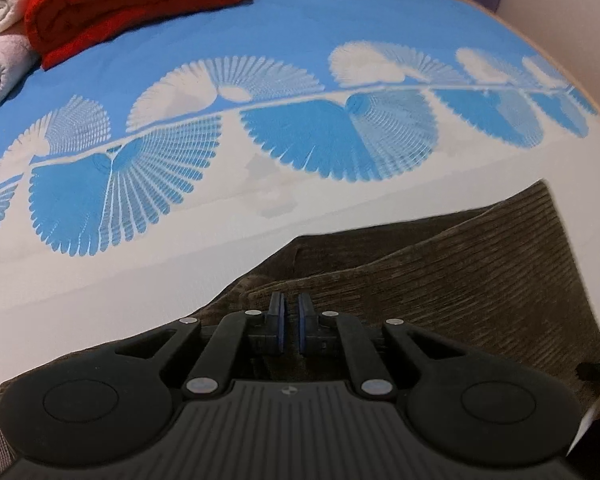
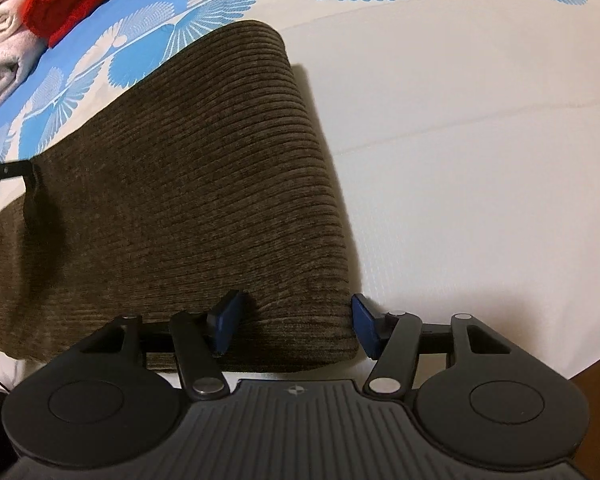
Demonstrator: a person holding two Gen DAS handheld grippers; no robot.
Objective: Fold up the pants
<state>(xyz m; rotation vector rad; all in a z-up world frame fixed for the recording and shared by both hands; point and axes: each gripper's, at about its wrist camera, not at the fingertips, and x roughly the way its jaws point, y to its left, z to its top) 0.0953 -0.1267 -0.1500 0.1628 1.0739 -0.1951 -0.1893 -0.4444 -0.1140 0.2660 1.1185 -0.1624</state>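
The brown corduroy pants [image 2: 204,184] lie folded on the bed and also show in the left wrist view [image 1: 440,272]. My left gripper [image 1: 289,322] is low over the pants' left part, its blue pads [image 1: 278,322] nearly together with a narrow gap; nothing shows clearly between them. My right gripper [image 2: 296,326] is open, its pads [image 2: 226,324] wide apart on either side of the near right corner of the folded pants. The left gripper's tip [image 2: 8,170] shows at the pants' left edge in the right wrist view.
The bed has a white and blue bedspread [image 1: 300,40] with a fan pattern. A folded red blanket [image 1: 132,0] and white towels [image 1: 0,40] lie at the far left. A wooden bed edge [image 1: 540,40] and wall run along the far right.
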